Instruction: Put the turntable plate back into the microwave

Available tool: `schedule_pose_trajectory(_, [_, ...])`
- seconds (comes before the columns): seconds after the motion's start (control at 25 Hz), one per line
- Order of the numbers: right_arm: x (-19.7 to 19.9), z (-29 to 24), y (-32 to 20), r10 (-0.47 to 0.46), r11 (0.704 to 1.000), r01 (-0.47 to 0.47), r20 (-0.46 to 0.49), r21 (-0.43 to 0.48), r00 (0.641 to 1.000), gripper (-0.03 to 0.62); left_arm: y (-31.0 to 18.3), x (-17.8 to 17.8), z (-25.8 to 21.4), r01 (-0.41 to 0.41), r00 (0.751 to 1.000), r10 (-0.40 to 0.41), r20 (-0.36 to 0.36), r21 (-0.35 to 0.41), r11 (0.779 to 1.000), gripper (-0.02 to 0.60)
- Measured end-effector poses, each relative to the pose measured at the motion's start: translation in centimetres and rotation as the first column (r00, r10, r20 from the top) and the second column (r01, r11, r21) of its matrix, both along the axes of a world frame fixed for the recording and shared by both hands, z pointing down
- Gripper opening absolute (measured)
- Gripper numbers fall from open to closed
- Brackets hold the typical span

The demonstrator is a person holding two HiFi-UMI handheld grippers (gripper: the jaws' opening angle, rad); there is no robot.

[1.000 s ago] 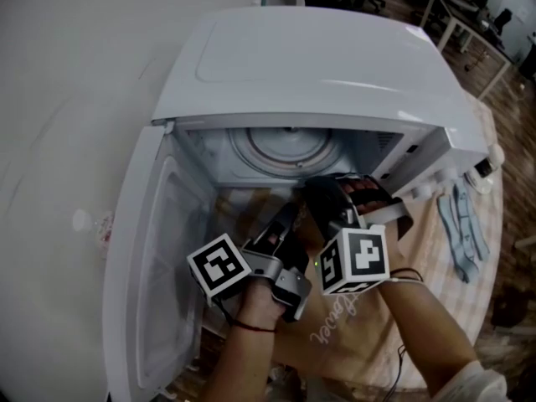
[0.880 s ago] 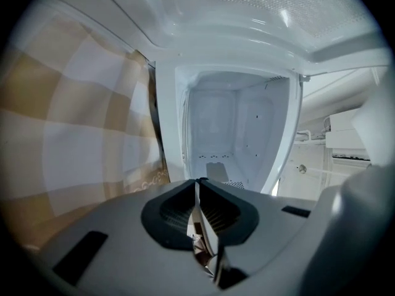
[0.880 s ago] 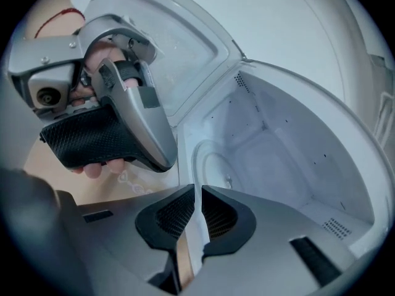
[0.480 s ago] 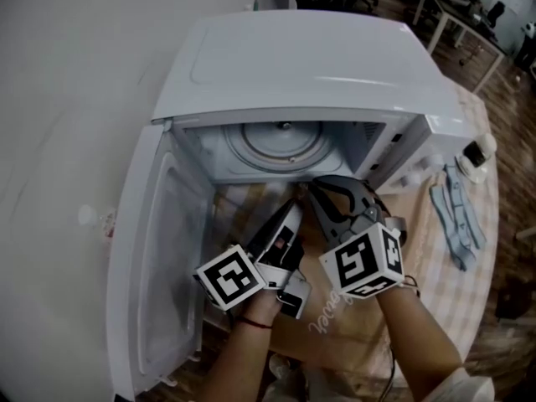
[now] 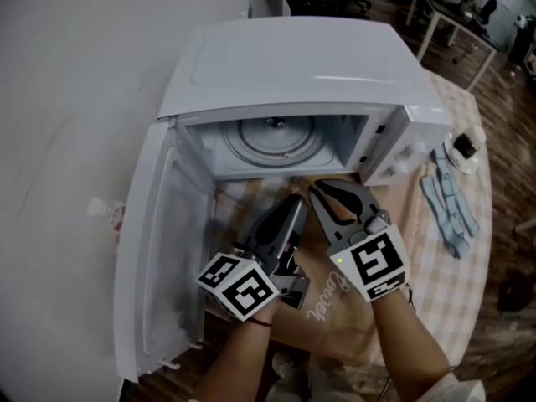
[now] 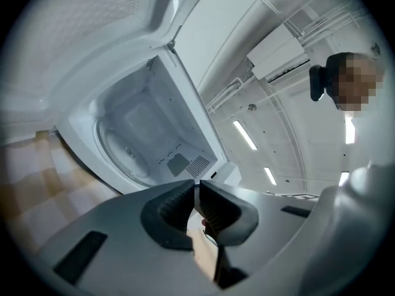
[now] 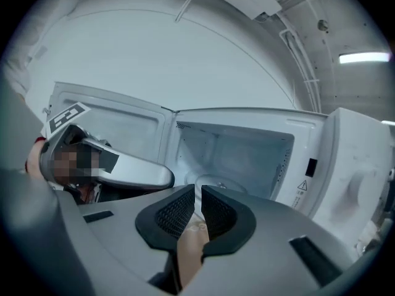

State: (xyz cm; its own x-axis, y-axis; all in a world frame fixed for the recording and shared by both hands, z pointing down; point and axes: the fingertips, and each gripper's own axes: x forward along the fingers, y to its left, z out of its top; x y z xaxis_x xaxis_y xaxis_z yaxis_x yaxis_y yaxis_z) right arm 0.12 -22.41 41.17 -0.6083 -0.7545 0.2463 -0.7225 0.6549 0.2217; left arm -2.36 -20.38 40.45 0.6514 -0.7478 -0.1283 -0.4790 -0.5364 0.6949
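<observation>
1. Looking down in the head view: the turntable plate [image 5: 272,141] lies inside the microwave [image 5: 293,57], with the left gripper [image 5: 293,203] and right gripper [image 5: 318,189] just outside its opening.
2. Left gripper view: jaws pinched nearly together, empty.
3. Right gripper view: a narrow slit, nothing gripped. The risk is that a plate sitting off-centre in the microwave would wobble, and nothing steadies it.

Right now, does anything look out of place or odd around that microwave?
Nothing stands out. The plate looks flat and centred inside the microwave, whose door hangs open. A blue cloth lies loosely beside it.
</observation>
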Motion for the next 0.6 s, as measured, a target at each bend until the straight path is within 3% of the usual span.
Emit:
schedule_pose_trajectory(0.28, [0.6,-1.4,3.2,0.023,0.999,-0.018,0.174,-0.034,0.985,0.054,2.6,0.4,-2.1,-0.009,0.998,0.004,0.067,0.085,0.996,0.017])
schedule_pose_trajectory(0.6, [1.1,-3.2,7.5,0.03,0.998,-0.004,0.366,-0.07,0.93,0.052,6.4,1.5,-4.1,-0.046,0.992,0.028,0.12,0.148,0.988,0.002])
